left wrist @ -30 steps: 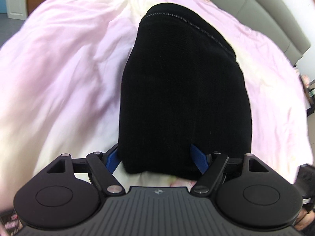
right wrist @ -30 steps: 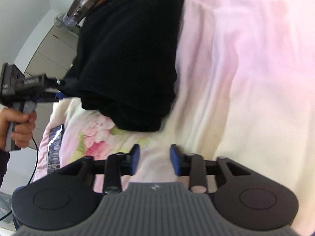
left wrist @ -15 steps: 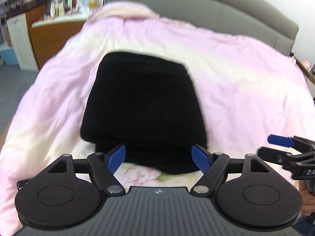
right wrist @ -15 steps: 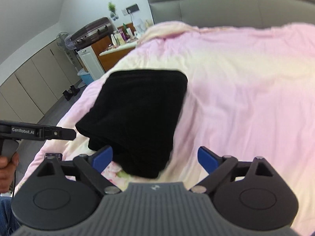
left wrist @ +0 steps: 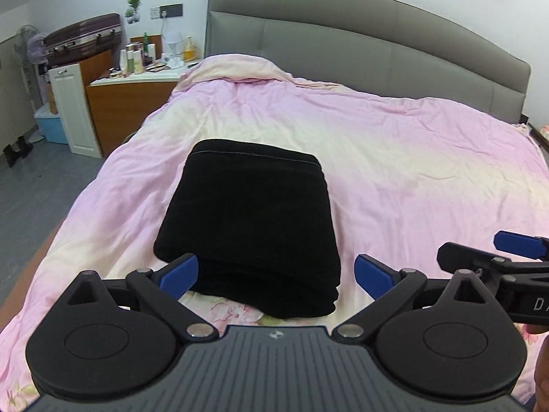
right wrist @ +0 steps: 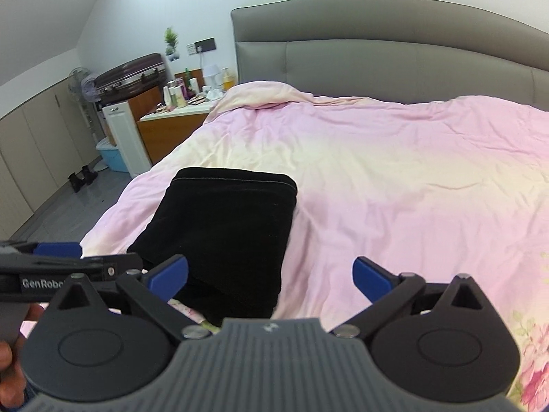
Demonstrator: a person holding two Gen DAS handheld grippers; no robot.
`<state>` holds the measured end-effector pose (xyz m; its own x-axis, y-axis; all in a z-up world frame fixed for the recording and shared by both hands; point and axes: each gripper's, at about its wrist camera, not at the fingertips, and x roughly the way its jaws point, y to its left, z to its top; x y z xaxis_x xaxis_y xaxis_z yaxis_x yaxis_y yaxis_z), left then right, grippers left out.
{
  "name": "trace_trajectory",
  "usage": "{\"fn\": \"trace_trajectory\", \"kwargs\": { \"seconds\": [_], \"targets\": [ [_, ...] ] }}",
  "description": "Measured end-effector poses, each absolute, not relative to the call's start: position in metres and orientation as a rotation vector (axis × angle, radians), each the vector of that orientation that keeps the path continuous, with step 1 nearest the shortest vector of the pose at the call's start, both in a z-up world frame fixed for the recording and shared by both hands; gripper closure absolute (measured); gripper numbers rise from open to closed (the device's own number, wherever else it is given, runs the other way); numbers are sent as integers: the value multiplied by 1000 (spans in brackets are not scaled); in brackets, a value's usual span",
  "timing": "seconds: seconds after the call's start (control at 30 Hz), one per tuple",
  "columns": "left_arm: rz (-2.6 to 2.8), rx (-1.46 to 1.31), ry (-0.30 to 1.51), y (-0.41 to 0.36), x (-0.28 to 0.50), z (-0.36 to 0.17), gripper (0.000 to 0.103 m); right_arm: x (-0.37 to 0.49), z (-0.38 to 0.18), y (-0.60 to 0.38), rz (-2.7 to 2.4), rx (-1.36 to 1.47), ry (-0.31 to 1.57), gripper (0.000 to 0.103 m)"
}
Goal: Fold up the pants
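Observation:
The black pants (left wrist: 250, 226) lie folded into a compact rectangle on the pink bed cover (left wrist: 394, 158), stitched hem at the far end. My left gripper (left wrist: 276, 276) is open and empty, raised just in front of the near edge of the pants. My right gripper (right wrist: 271, 274) is open and empty, held above the bed to the right of the pants (right wrist: 223, 233). The right gripper also shows at the right edge of the left wrist view (left wrist: 514, 250). The left gripper shows at the left edge of the right wrist view (right wrist: 58, 257).
A grey padded headboard (left wrist: 360, 51) stands at the far end. A wooden nightstand (left wrist: 127, 103) with bottles, a white cabinet (left wrist: 73, 110), a suitcase (left wrist: 82, 37) and a blue bin (left wrist: 51, 125) stand left of the bed, beside grey floor (left wrist: 41, 185).
Both grippers have pulled back and up from the pants, leaving them folded on the bed. The right gripper has opened wide. The view now takes in the whole bed and headboard.

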<state>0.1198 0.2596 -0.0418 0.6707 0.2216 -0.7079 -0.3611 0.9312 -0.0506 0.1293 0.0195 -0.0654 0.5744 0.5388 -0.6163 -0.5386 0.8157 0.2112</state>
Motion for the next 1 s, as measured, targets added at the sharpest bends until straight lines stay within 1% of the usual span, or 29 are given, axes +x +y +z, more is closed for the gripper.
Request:
{"fn": "trace_trajectory", "kwargs": {
  "seconds": [0.17, 0.37, 1.0],
  "targets": [
    [388, -200, 760, 247, 105, -42, 0, 119, -72, 10, 613, 39, 765, 5],
    [420, -165, 784, 228, 102, -47, 0, 106, -71, 12, 559, -14, 735, 5],
    [419, -180, 787, 232, 99, -47, 0, 107, -73, 7, 548, -11, 751, 5]
  ]
}}
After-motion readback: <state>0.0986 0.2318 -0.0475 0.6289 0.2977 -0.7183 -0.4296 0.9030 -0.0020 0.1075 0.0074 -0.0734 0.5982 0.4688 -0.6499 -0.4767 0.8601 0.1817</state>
